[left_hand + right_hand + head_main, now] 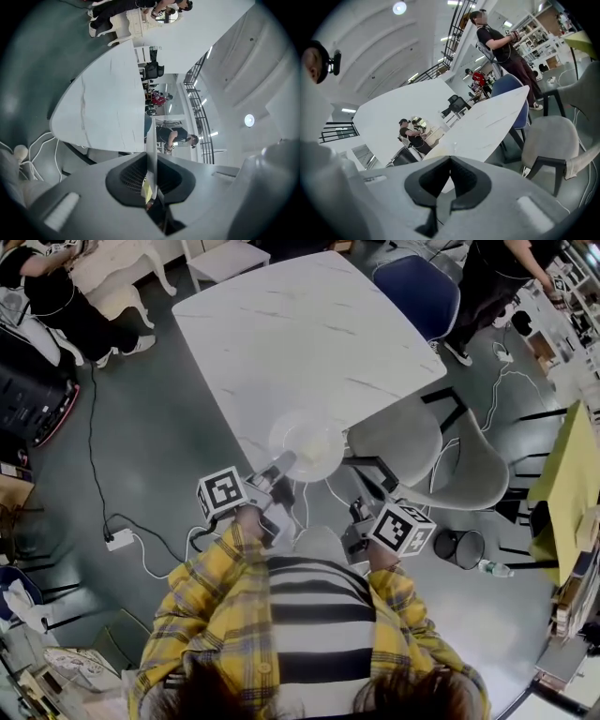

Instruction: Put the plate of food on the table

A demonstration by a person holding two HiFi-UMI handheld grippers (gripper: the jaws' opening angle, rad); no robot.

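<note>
The left gripper pinches the near rim of the white plate of food, which lies straight ahead of its jaws over the near corner of the marble table. The right gripper, jaws pressed together on nothing, hangs just right of the plate, near a grey chair.

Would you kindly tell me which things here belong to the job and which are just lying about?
Job:
plate of food, its rim pinched in the left gripper
white table

Lying about:
grey chairs
blue chair
floor cables
bin
right gripper, shut and empty
</note>
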